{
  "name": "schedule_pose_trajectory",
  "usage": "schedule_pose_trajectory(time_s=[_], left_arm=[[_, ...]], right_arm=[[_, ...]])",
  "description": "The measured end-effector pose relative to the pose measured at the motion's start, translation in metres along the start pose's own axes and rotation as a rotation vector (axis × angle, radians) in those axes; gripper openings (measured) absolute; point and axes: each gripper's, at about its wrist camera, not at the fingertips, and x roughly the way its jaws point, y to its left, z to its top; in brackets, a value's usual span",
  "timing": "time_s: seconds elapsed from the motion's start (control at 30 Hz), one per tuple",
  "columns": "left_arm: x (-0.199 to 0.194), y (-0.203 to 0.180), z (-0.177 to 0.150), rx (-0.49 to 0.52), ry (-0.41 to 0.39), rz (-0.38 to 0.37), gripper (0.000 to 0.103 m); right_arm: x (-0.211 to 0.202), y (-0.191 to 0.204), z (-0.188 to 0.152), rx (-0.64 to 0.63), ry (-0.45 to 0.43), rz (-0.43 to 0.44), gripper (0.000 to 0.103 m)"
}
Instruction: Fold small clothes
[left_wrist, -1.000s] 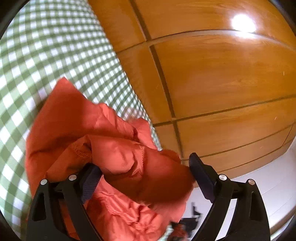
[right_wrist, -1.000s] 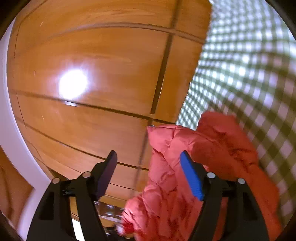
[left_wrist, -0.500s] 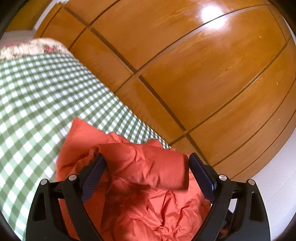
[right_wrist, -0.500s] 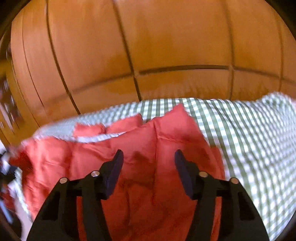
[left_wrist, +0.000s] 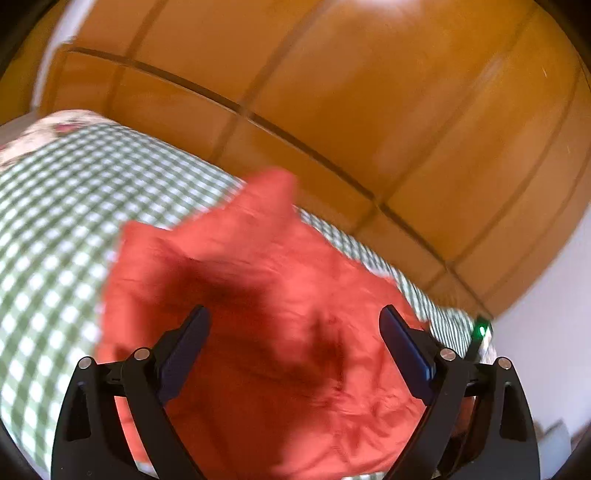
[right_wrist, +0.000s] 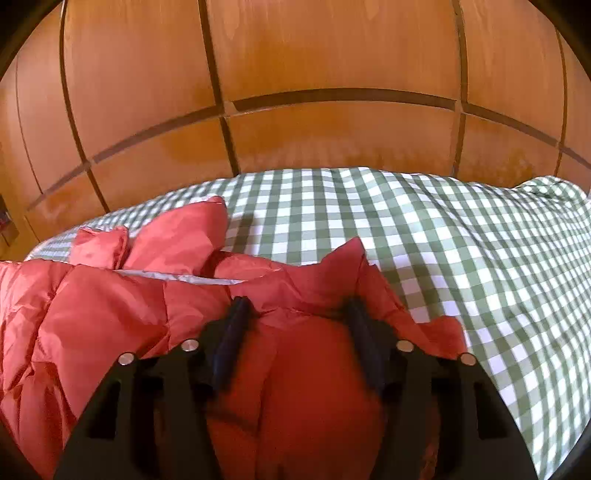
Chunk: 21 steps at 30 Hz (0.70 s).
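A red-orange puffer jacket (right_wrist: 110, 317) lies crumpled on a bed's green-and-white checked cover (right_wrist: 461, 251), in front of wooden wardrobe doors (right_wrist: 332, 74). The left gripper (left_wrist: 293, 328) hovers over it, jaws wide open and empty; the right gripper (right_wrist: 295, 314), jaws parted, presses into the jacket's near folds.

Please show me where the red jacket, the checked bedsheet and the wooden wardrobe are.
Jacket (right_wrist: 110, 321): right wrist view, quilted body.
Bedsheet (right_wrist: 461, 251): right wrist view, bare checked area.
Wardrobe (right_wrist: 332, 51): right wrist view, door panel.
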Motion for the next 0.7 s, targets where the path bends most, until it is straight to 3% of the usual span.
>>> schedule_pose_trajectory(time_s=[0.13,0.23,0.3,0.47,0.53,0.7], left_arm=[[0.04,-0.042,0.002,0.177,0.132,0.023,0.092],[0.08,-0.057,0.011,0.313,0.216,0.131,0.092],[0.103,-0.057,0.02,0.386,0.24,0.197,0.085],[0.148,-0.021,0.033,0.486,0.225,0.343,0.084],[0.154,-0.008,0.029,0.477,0.21,0.322,0.084],[0.144,0.018,0.014,0.405,0.079,0.247,0.084]], right_arm=[[-0.005,-0.007,-0.002,0.033,-0.01,0.052,0.068],[-0.003,-0.004,0.0,0.03,-0.012,0.05,0.069],[-0.004,-0.004,-0.001,0.03,-0.012,0.05,0.069],[-0.002,-0.004,-0.001,0.034,-0.012,0.052,0.069],[-0.001,-0.004,-0.001,0.038,-0.01,0.058,0.07],[0.003,-0.011,-0.001,0.074,-0.005,0.107,0.072]])
